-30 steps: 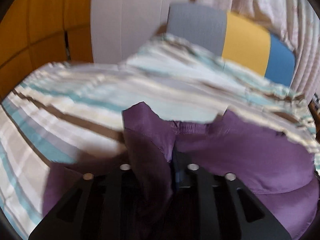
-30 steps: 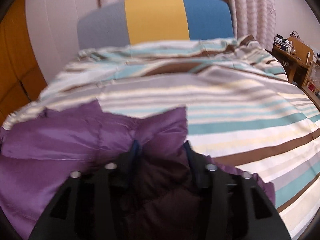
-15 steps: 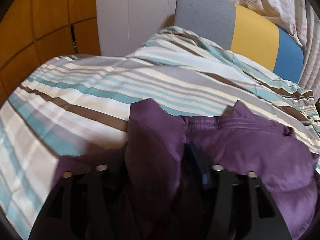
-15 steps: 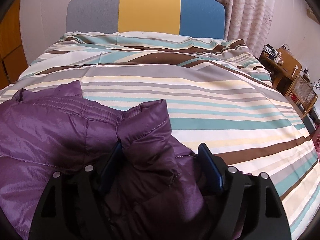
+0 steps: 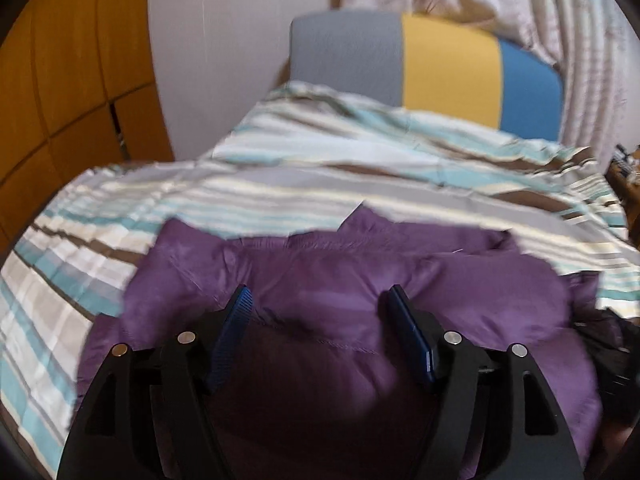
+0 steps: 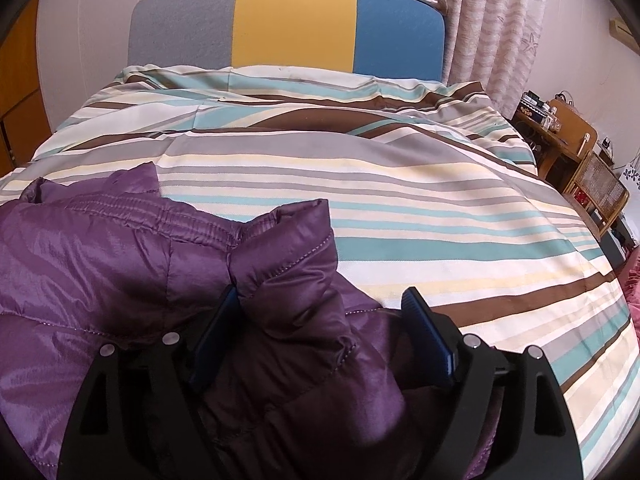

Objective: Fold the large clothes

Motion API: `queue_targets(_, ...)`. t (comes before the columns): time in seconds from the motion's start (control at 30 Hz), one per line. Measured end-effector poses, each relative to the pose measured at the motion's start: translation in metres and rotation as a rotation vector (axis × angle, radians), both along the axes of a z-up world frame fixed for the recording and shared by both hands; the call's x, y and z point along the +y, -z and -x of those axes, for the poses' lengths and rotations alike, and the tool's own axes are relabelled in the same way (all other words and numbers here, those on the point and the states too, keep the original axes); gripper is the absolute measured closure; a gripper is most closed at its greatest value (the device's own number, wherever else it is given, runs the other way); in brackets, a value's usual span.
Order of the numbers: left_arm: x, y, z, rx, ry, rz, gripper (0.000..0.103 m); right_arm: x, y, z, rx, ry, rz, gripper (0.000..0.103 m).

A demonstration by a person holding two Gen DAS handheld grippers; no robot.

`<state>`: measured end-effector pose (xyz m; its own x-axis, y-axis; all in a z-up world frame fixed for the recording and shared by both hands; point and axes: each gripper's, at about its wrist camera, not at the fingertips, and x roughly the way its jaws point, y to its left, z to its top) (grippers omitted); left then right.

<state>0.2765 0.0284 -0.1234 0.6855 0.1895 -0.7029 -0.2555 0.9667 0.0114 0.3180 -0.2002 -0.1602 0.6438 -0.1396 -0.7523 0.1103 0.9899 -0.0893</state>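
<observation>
A purple quilted jacket [image 5: 360,272] lies folded on a striped bed cover [image 5: 280,184]. In the left wrist view my left gripper [image 5: 320,300] is open, its blue pads spread wide just above the jacket's smooth top layer, holding nothing. In the right wrist view my right gripper [image 6: 320,300] is open too. A puffy corner of the jacket [image 6: 288,264] stands up between its pads, close to the left pad and apart from the right one. The jacket's elastic hem [image 6: 160,216] runs off to the left over the bed cover [image 6: 400,200].
A grey, yellow and blue headboard [image 6: 288,24] stands at the far end of the bed. Orange wardrobe doors [image 5: 60,80] are on the left. A wooden side table with clutter and a wicker chair [image 6: 576,160] stand to the right of the bed, by curtains [image 6: 492,24].
Both grippers opened and let go of the jacket folds they were pinching. The left gripper's fold dropped flat; the right gripper's corner still stands between its pads.
</observation>
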Motion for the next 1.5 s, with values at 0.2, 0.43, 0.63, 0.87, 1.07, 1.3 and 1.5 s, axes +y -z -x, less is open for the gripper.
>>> queue_targets(0.2, 0.009, 0.033, -0.011, 0.025, -0.004, 0.057, 0.026, 0.001, 0.000, 0.001, 0.001, 0.002, -0.010, 0.021)
queue_targets(0.43, 0.007, 0.039, -0.012, 0.029, -0.001, 0.058, 0.023, -0.001, -0.002, 0.002, -0.008, 0.001, -0.025, 0.021)
queue_targets(0.63, 0.008, 0.039, -0.011, 0.021, 0.000, 0.066, 0.023, 0.002, -0.025, 0.018, -0.052, -0.033, -0.053, 0.015)
queue_targets(0.87, 0.008, 0.040, -0.011, 0.019, 0.000, 0.068, 0.023, 0.044, -0.086, 0.055, -0.244, -0.178, -0.210, 0.005)
queue_targets(1.07, 0.010, 0.038, -0.008, 0.006, 0.004, 0.088, 0.022, 0.091, -0.048, 0.027, -0.116, -0.266, -0.135, 0.002)
queue_targets(1.3, 0.006, 0.038, -0.010, 0.015, 0.009, 0.077, 0.018, 0.094, -0.017, 0.010, -0.036, -0.244, -0.146, 0.002)
queue_targets(1.5, 0.001, 0.029, -0.004, 0.066, 0.021, 0.054, 0.012, 0.092, -0.014, 0.012, -0.039, -0.244, -0.141, 0.002)
